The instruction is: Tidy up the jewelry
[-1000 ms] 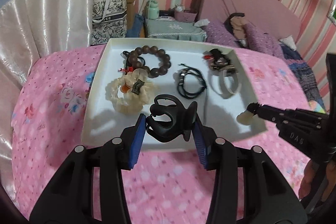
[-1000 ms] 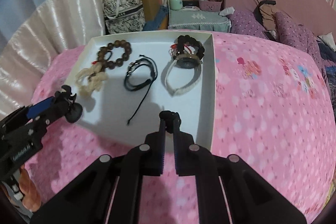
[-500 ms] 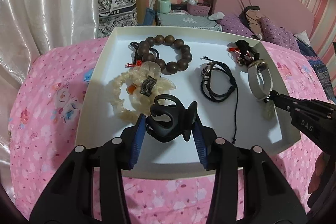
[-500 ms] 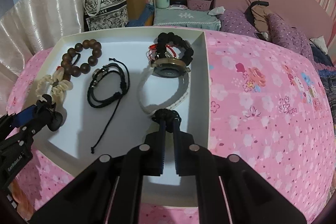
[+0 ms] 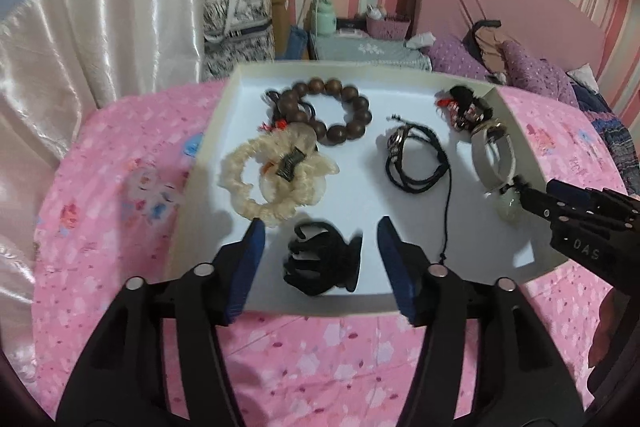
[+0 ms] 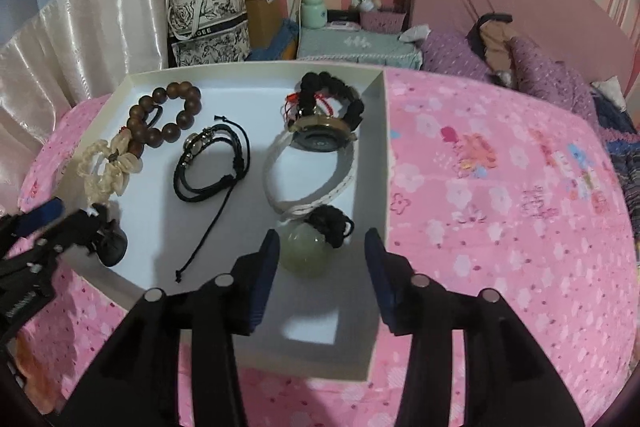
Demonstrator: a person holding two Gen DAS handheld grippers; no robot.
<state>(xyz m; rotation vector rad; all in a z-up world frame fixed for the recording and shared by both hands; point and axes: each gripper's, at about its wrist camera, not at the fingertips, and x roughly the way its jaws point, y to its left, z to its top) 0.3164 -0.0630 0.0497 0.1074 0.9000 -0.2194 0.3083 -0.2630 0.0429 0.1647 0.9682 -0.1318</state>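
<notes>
A white tray [image 5: 400, 95] sits on the pink bedspread. My left gripper [image 5: 322, 259] is open; a black hair claw clip [image 5: 320, 261] lies loose between its fingers on the tray floor. My right gripper [image 6: 320, 275] is open; a pale green jade pendant on a black knotted cord [image 6: 306, 247] lies between its fingers near the tray's right wall. The tray also holds a brown bead bracelet [image 5: 332, 111], a cream scrunchie [image 5: 272, 175], a black cord bracelet [image 5: 416, 163], a white-strap watch [image 6: 316, 163] and a dark bead bracelet [image 6: 332, 99].
The tray's right wall [image 6: 384, 163] stands close to my right gripper. Pink flowered bedspread [image 6: 500, 195] lies all around the tray. A purple pillow and a headboard are at the far right. A curtain, a shopping bag and a bedside table stand behind.
Both grippers have opened. The left let go of the claw clip and the right let go of the jade pendant; both items now lie in the tray.
</notes>
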